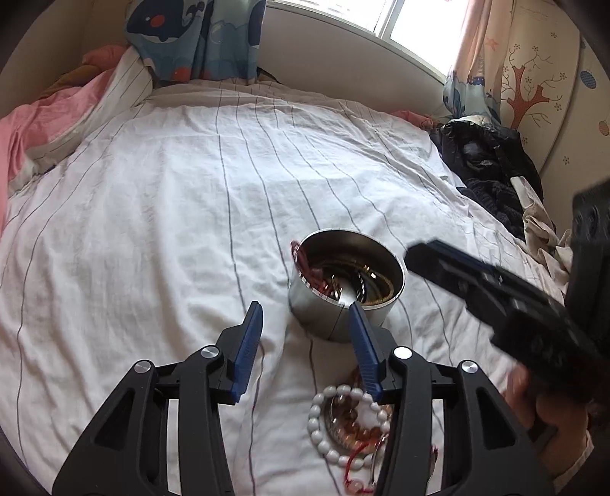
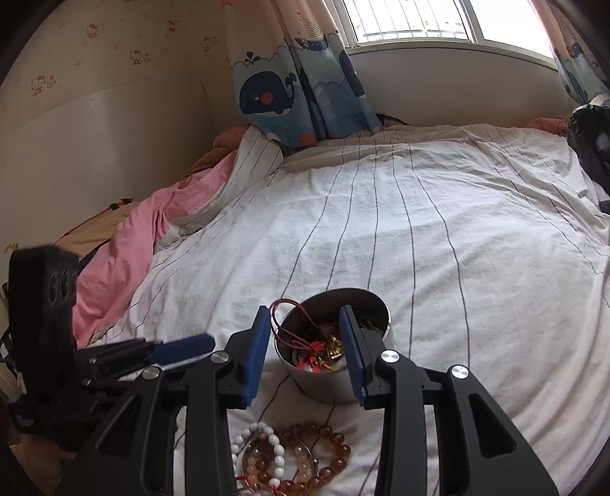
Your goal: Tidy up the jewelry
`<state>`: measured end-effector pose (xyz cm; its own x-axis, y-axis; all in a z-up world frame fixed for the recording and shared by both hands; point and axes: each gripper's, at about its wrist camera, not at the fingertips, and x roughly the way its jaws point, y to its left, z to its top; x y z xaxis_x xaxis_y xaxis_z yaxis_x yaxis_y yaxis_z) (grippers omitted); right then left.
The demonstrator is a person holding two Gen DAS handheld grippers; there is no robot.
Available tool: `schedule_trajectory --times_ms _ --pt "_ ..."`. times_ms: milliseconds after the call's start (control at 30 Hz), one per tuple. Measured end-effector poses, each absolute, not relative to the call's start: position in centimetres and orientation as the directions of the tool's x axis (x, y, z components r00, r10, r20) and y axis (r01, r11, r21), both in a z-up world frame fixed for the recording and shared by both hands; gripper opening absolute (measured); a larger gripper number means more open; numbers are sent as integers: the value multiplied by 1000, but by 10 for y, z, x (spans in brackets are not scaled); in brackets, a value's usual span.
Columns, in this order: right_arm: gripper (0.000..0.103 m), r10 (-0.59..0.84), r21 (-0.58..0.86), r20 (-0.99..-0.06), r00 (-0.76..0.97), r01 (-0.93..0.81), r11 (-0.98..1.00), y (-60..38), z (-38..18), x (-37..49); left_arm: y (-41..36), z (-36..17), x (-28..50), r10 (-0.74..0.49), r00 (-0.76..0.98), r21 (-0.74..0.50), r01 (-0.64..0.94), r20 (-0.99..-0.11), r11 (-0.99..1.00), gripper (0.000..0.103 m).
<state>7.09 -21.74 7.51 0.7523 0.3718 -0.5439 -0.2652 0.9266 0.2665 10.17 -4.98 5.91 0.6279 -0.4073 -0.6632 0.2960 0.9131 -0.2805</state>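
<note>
Both tools are open and empty: left tool [image 1: 307,305], right tool [image 2: 305,309]. The tin [image 1: 316,305] stands on the bed [image 1: 171,229] holding jewelry; bead bracelets [image 2: 305,461] lie just before it.

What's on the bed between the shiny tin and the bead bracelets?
Only bare striped sheet lies between the tin and the bracelets, seen in the right wrist view.

Striped bedsheet [image 2: 400,229], whale curtains [image 2: 289,91], bright window [image 2: 411,19]
</note>
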Motion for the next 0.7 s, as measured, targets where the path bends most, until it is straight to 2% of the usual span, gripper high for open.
schedule_trajectory --times_ms 100,200,300,333,467,567,700 --pt "37 356 281 -561 747 -233 931 -233 74 58 -66 61 125 -380 640 -267 270 -668 925 55" --pt "38 365 323 -561 743 -210 923 -247 69 55 -77 53 148 -319 632 -244 206 -706 948 55" --pt "38 369 353 -556 745 -190 916 -255 66 57 -85 45 162 -258 610 -180 188 -749 966 8" --pt "38 369 359 -555 745 -185 915 -257 66 57 -88 46 162 -247 614 -161 193 -750 968 3" --pt "38 362 375 -575 734 -158 914 -264 63 60 -96 61 155 -288 616 -156 260 -733 953 2" --pt "38 358 388 -584 729 -137 912 -271 61 61 -100 79 148 -385 623 -231 316 -681 920 2" --pt "38 356 409 -571 740 -120 905 -282 64 59 -116 107 135 -432 649 -237 370 -626 899 2"
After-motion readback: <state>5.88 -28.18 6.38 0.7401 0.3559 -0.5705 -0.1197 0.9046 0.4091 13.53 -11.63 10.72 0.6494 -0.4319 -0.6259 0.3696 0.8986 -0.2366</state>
